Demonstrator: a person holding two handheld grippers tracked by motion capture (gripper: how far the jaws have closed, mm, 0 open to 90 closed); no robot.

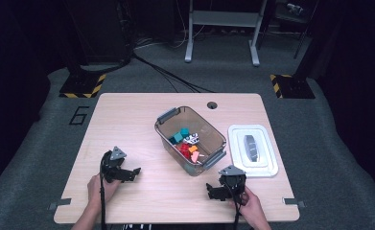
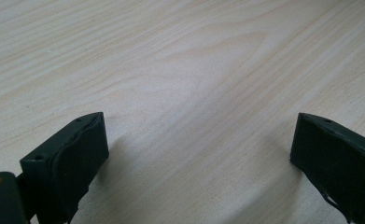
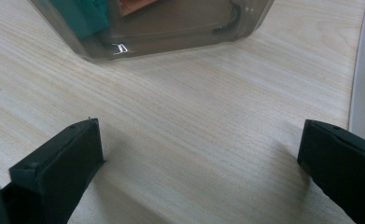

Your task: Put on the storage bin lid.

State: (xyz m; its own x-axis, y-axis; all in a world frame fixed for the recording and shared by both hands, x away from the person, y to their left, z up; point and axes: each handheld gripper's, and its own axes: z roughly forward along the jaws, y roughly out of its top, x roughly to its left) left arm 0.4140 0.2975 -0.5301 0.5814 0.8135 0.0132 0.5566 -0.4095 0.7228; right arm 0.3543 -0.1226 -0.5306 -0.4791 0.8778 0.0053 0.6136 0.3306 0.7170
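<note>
Both the left tool (image 1: 136,170) and right tool (image 1: 209,190) gape wide, holding nothing.

The counter (image 1: 142,191) is brightly and evenly lit from above while the floor beyond it sinks into darkness; each claw casts a soft shadow on the wood, a small glint marks the bin (image 3: 171,35), and near edges blur slightly
</note>
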